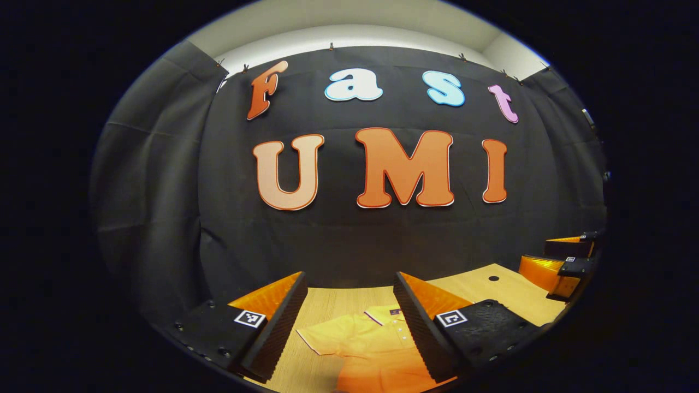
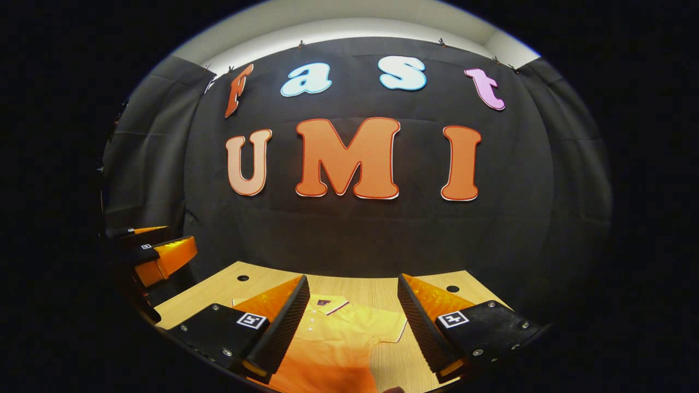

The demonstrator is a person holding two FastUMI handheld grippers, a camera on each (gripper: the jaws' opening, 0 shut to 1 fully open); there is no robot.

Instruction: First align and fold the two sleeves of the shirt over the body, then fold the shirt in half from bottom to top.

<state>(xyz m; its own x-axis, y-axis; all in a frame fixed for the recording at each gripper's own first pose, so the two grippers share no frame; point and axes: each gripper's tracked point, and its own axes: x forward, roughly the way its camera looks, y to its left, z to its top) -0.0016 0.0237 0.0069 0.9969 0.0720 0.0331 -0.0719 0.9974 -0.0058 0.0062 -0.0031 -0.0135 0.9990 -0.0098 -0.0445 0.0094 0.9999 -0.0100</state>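
Black cloth backs the booth; a light wooden table point(image 1: 327, 305) stands in front of it. No containers in view, so nothing to log there.

Left gripper view: left gripper point(image 1: 349, 297) held above the near table edge, fingers wide apart, holding nothing. Between them lies the shirt point(image 1: 377, 344), orange-yellow, collar toward the cloth wall. Its sleeve point(image 1: 327, 338) on the left of this view is spread flat on the wood, clear of the body. At far right of this view the right gripper point(image 1: 568, 262) hangs over the table edge.

Right gripper view: right gripper point(image 2: 352, 300) also spread open and empty, above the shirt point(image 2: 338, 338). The other sleeve point(image 2: 390, 327) lies out flat toward the right finger. The left gripper point(image 2: 158, 256) shows at far left.

Judgement: sleeve fold not yet begun; both sleeves lie unfolded, task at its start. Next move likely calls for each gripper to descend to its own sleeve's outer edge, pinch one fabric layer only, then carry it inward over the body. Risk: catching the body layer under the sleeve.
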